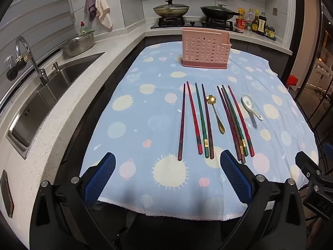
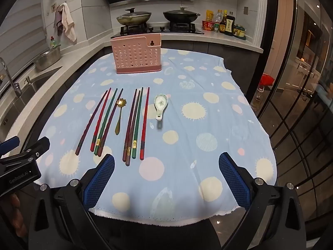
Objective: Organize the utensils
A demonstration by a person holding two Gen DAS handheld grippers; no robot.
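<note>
Where lettering shows: "GenRobot.AI" on left gripper [image 2: 12, 145]. Both left and right gripper [image 2: 166, 164] spread wide, empty. Chopsticks [image 1: 194, 120] on blue tablecloth [image 1: 145, 104], lengthwise, thin tips toward pink holder [image 1: 205, 49]. Gold spoon [image 1: 215, 112], white spoon [image 2: 160, 106] bowl-ends likewise.

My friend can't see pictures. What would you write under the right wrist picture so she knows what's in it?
Eight chopsticks, a gold flower spoon and a white soup spoon lie in a row on a blue dotted tablecloth. Behind them a pink holder stands upright. The right gripper hangs near the table's front edge, jaws wide open and empty.
</note>
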